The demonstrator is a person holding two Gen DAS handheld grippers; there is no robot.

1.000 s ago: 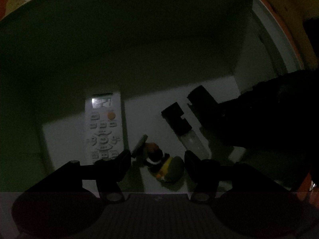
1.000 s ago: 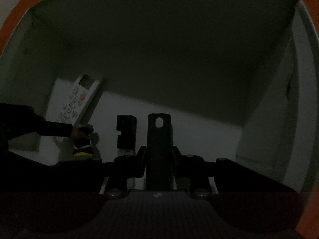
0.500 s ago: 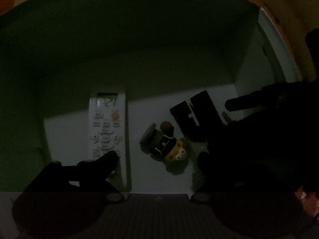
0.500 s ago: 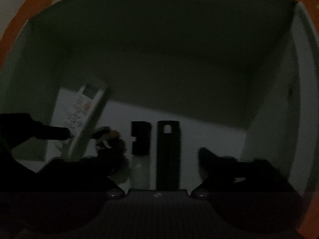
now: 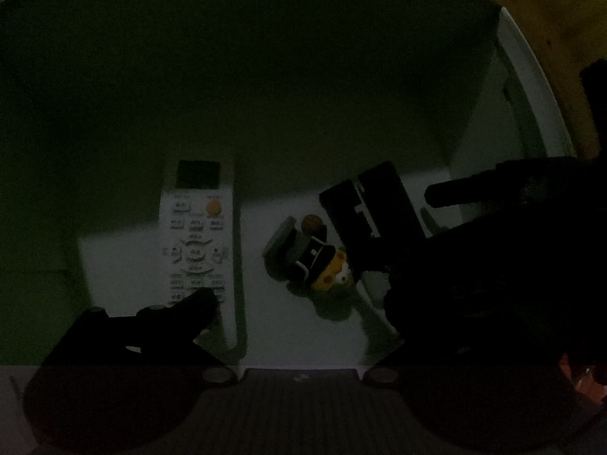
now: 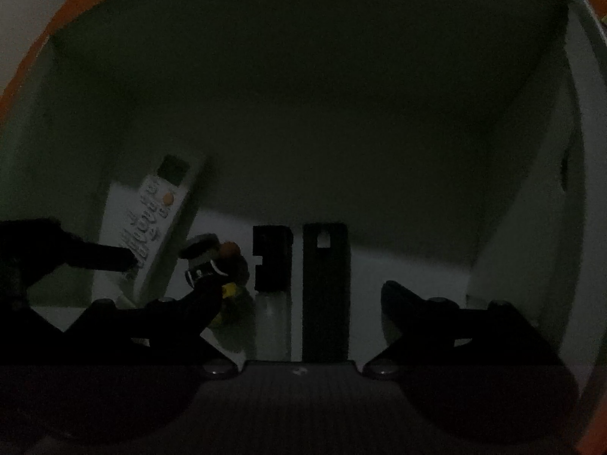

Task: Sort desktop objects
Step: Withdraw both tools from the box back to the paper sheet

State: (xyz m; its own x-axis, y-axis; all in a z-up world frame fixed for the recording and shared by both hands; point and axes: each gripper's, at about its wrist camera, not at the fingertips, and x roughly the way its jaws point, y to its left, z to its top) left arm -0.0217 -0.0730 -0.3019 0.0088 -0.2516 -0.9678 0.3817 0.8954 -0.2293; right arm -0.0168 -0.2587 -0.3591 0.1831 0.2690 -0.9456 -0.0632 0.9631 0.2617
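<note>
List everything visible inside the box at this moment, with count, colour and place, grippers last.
box: one, pale walls and floor, around everything
remote control: one, white with an orange button, floor left
toy figure: one, black and yellow, lying mid-floor
notched block: one, black, right of the toy
long flat bar: one, black, beside the block
left gripper: one, black, jaws just opened, over the toy
right gripper: one, black, jaws open, astride the bar

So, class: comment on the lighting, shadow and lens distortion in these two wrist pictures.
Left wrist view: very dim; the box floor catches pale light, its far wall falls into shadow, and the white remote stays readable. Right wrist view: equally dark; the black bar is a near silhouette. Both views: fisheye bends the box walls, and grippers are black shapes.
</note>
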